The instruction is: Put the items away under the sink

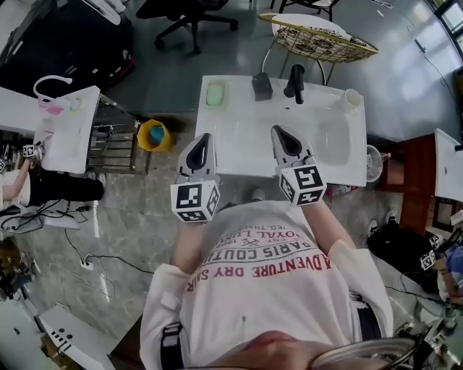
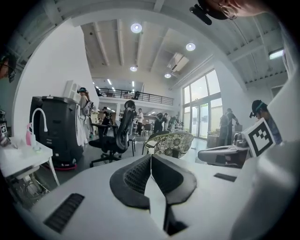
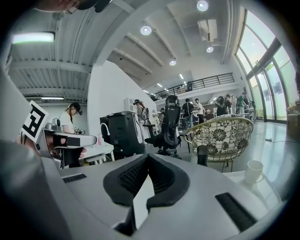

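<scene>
A white sink counter (image 1: 246, 144) stands in front of me, its basin (image 1: 333, 141) at the right. Along its back edge sit a pale green soap (image 1: 215, 94), a dark grey block (image 1: 261, 87), a black faucet (image 1: 294, 83) and a white cup (image 1: 352, 99). My left gripper (image 1: 205, 137) hovers over the counter's front left, shut and holding nothing. My right gripper (image 1: 279, 131) hangs over the front middle, also shut and empty. In the left gripper view the jaws (image 2: 150, 157) touch at their tips. The right gripper (image 3: 147, 157) is shut too, with the cup (image 3: 254, 171) and faucet (image 3: 202, 154) ahead at the right.
A yellow bucket (image 1: 152, 135) and a wire rack (image 1: 112, 148) stand left of the counter. A second white sink table (image 1: 69, 126) is further left. A patterned wire chair (image 1: 322, 36) stands behind the counter, and a black office chair (image 1: 188, 14) beyond that. People stand in the background.
</scene>
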`<act>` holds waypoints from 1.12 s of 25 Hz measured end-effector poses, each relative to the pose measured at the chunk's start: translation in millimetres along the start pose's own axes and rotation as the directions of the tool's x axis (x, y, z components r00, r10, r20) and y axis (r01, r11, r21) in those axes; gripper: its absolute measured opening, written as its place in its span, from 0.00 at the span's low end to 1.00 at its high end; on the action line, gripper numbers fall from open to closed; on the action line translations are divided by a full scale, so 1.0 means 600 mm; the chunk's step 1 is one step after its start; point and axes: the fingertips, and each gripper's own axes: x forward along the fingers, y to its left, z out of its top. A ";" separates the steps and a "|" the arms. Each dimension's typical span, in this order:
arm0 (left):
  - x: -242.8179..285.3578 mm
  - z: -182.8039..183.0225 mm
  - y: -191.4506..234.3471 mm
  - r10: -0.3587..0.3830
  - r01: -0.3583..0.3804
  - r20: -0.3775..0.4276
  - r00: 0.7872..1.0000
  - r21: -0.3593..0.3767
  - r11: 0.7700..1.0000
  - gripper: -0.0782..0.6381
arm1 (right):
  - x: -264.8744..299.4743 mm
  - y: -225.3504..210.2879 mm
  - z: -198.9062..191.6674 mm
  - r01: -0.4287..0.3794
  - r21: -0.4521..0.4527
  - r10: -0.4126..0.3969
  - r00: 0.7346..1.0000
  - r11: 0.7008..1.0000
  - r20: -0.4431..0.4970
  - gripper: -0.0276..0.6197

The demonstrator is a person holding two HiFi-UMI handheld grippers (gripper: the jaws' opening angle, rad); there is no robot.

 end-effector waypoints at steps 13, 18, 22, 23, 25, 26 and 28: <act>0.191 -0.035 0.040 -0.188 0.184 -0.084 0.978 -0.051 0.981 0.15 | 0.138 -0.071 -0.061 0.131 0.023 -0.128 0.985 0.991 -0.116 0.07; 0.260 -0.057 0.046 -0.271 0.264 -0.106 0.957 -0.075 0.962 0.15 | 0.211 -0.100 -0.098 0.187 0.015 -0.184 0.976 0.982 -0.119 0.30; 0.302 -0.093 0.049 -0.292 0.282 -0.102 0.951 -0.100 0.954 0.15 | 0.266 -0.130 -0.137 0.221 -0.006 -0.221 0.968 0.975 -0.117 0.53; 0.308 -0.101 0.052 -0.290 0.279 -0.095 0.952 -0.108 0.954 0.15 | 0.276 -0.141 -0.149 0.244 -0.007 -0.243 0.963 0.970 -0.116 0.55; 0.319 -0.117 0.057 -0.287 0.277 -0.086 0.954 -0.113 0.954 0.15 | 0.296 -0.163 -0.171 0.289 -0.009 -0.288 0.951 0.957 -0.111 0.60; 0.324 -0.125 0.060 -0.288 0.277 -0.087 0.954 -0.112 0.954 0.15 | 0.307 -0.173 -0.179 0.308 -0.014 -0.308 0.945 0.951 -0.108 0.61; 0.335 -0.143 0.065 -0.290 0.279 -0.101 0.952 -0.110 0.954 0.15 | 0.328 -0.188 -0.194 0.332 -0.027 -0.333 0.937 0.943 -0.109 0.63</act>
